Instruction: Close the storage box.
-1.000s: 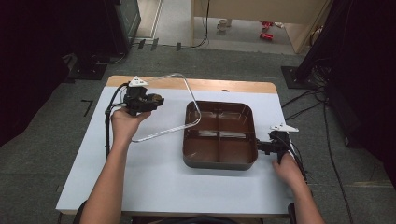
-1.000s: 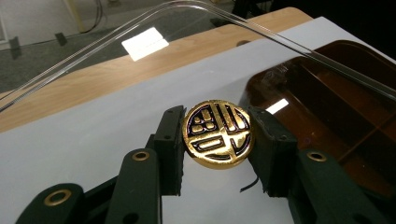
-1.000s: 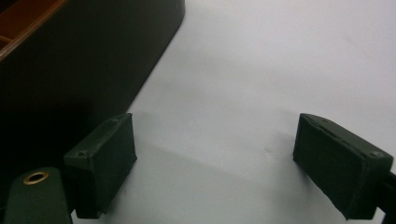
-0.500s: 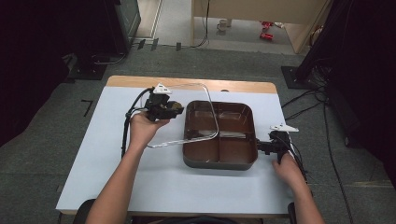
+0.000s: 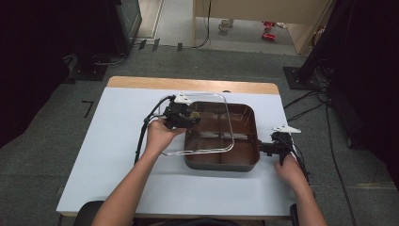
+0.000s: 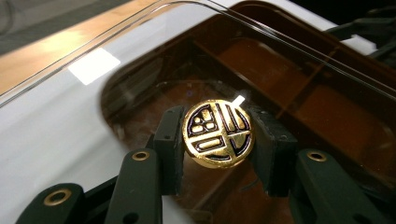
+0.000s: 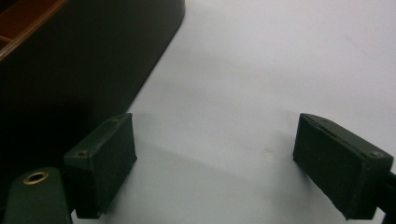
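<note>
A brown divided tray [image 5: 221, 165] sits on the white table, right of centre. My left gripper [image 5: 184, 116] is shut on a round gold knob [image 6: 217, 133] fixed to a clear plastic lid [image 5: 202, 151]. It holds the lid over the tray's left part, and the lid's left edge overhangs the table. Through the lid [image 6: 299, 70] I see the tray's brown compartments. My right gripper [image 5: 264, 148] rests by the tray's right side. In the right gripper view the gripper [image 7: 212, 158] is open over bare table, with the dark tray wall [image 7: 93, 56] just beside one pad.
The white tabletop [image 5: 108, 155] has a wooden strip [image 5: 188, 84] along its far edge. Cables trail from both grippers. Beyond the table there is grey carpet, dark equipment on both sides and a wooden cabinet.
My left hand has carried the clear lid to the right, from the table's left side to over the tray. The right hand and its gripper have stayed put.
</note>
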`<action>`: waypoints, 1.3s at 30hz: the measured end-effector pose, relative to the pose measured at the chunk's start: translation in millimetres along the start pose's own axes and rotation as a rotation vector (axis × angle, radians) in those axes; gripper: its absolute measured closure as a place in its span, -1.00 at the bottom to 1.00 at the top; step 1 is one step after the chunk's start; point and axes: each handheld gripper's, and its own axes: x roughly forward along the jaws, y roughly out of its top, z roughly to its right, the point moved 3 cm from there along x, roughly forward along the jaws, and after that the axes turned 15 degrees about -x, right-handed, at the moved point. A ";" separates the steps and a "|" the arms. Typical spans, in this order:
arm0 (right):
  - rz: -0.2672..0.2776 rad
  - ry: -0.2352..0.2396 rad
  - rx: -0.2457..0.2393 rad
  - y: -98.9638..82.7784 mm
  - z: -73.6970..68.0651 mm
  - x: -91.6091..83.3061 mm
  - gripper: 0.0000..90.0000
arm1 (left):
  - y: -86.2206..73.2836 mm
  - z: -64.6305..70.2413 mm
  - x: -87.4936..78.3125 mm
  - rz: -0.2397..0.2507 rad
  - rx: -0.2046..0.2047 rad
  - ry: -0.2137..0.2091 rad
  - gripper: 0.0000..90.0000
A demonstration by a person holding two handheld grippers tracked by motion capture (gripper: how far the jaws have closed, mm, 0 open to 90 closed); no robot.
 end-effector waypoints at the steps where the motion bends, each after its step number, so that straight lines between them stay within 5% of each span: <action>1: 0.000 0.000 0.000 0.0 0.0 0.0 -0.72 | -0.2 2.4 2.1 0.000 -0.009 -0.018 0.32; 12: 0.000 0.000 0.000 0.0 0.0 0.1 -0.72 | 3.6 28.3 22.6 -0.024 0.043 -0.030 0.32; 22: 0.000 -0.001 0.001 -0.1 0.0 0.1 -0.72 | 4.6 54.5 53.4 -0.054 0.102 0.008 0.32; 39: -0.003 0.000 0.001 0.0 0.0 -0.2 -0.72 | -1.7 66.8 70.0 -0.083 0.077 0.001 0.31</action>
